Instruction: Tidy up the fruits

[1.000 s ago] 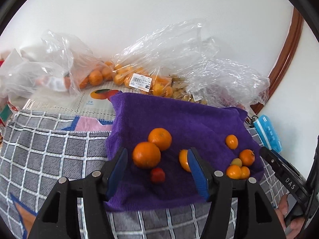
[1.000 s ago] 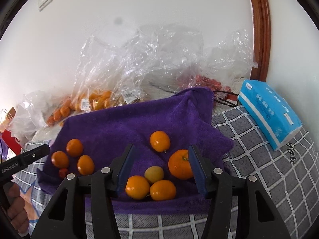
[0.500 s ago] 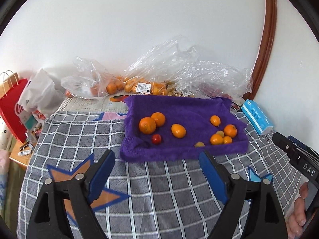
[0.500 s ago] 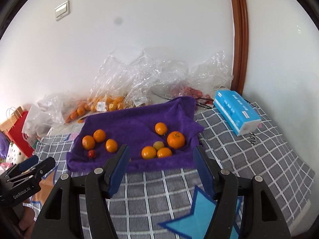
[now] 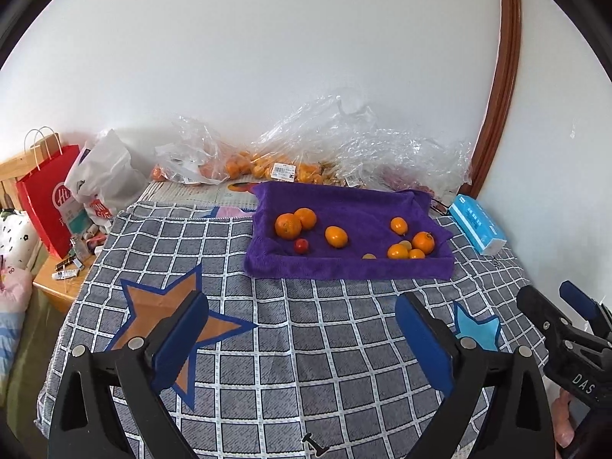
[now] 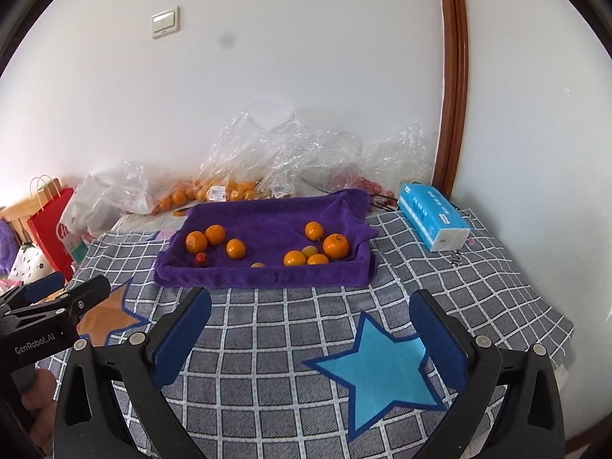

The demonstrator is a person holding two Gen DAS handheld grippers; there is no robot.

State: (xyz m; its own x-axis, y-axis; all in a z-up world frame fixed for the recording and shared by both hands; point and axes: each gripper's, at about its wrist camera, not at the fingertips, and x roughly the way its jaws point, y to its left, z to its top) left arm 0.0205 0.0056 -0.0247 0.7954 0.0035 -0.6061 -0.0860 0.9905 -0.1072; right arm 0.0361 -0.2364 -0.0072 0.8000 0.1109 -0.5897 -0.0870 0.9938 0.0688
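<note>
While both grippers (image 5: 302, 329) (image 6: 310, 325) pulled back from the fruit tray (image 5: 344, 267), their empty jaws are opening.

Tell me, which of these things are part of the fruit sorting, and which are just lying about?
Part of the job:
- oranges
- small red fruit
- purple towel
- bags of fruit

Just lying about:
- blue tissue pack
- red shopping bag
- checked blanket
- light switch

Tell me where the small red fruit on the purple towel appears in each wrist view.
Left wrist: small red fruit just left of centre, below two touching oranges.
Right wrist: small red fruit left of centre, near the towel's front-left edge.
Shared landmark: blue tissue pack, right of the purple towel.
</note>
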